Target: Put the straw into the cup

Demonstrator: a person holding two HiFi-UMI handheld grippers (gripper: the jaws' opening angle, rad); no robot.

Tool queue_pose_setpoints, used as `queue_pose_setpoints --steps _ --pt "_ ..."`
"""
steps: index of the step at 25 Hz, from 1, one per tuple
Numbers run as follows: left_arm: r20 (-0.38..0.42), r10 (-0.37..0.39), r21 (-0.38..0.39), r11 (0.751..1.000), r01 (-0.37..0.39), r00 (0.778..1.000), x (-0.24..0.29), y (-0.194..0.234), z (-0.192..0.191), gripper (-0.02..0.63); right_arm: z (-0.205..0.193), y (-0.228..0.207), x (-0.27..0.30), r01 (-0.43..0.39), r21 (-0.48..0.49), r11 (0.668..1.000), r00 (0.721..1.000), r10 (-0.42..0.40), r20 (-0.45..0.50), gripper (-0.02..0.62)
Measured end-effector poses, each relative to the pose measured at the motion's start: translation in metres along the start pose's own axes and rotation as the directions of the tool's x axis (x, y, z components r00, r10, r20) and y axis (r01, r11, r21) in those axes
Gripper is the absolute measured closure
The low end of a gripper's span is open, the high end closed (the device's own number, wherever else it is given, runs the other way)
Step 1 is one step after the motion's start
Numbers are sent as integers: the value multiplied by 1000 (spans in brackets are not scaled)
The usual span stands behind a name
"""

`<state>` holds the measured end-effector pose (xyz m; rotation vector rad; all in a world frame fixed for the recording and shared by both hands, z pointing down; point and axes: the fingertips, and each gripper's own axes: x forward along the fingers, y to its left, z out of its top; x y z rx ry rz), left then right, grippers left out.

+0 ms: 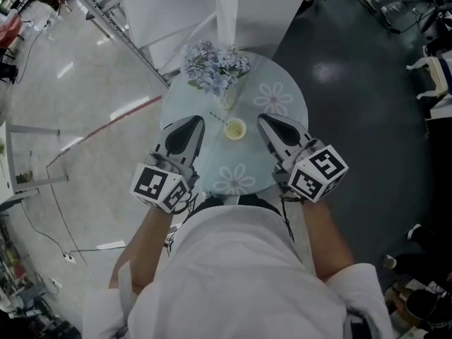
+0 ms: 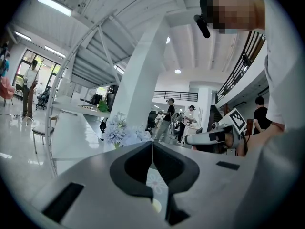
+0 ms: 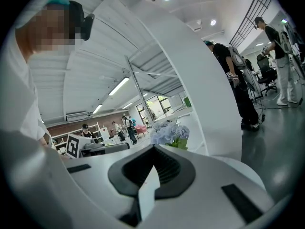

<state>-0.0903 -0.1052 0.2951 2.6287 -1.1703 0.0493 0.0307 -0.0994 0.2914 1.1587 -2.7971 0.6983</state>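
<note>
A small cup (image 1: pixel 235 128) with a pale yellow inside stands near the middle of a round glass table (image 1: pixel 282 94). A thin straw (image 1: pixel 217 117) lies on the glass just behind and left of the cup. My left gripper (image 1: pixel 199 121) hovers left of the cup, shut with nothing in it. On the other side of the cup my right gripper (image 1: pixel 263 119) is shut and empty too. In the left gripper view the jaws (image 2: pixel 152 145) meet at the tip, and the cup (image 2: pixel 156 205) shows below them. The right gripper view shows its jaws (image 3: pixel 153 147) closed.
A bunch of pale blue flowers (image 1: pixel 214 65) stands at the table's far side, also in view as flowers (image 2: pixel 122 133) and flowers (image 3: pixel 169 133). A white pillar (image 1: pixel 236 9) rises behind the table. People stand in the distance in both gripper views.
</note>
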Motion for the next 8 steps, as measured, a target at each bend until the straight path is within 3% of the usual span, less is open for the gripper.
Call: queue_pose_setpoints --steps 8 --pt "-2 3 -7 1000 -3 1000 1 0 -2 578 -1 -1 2 5 14 1000 1000 -5 -4 578"
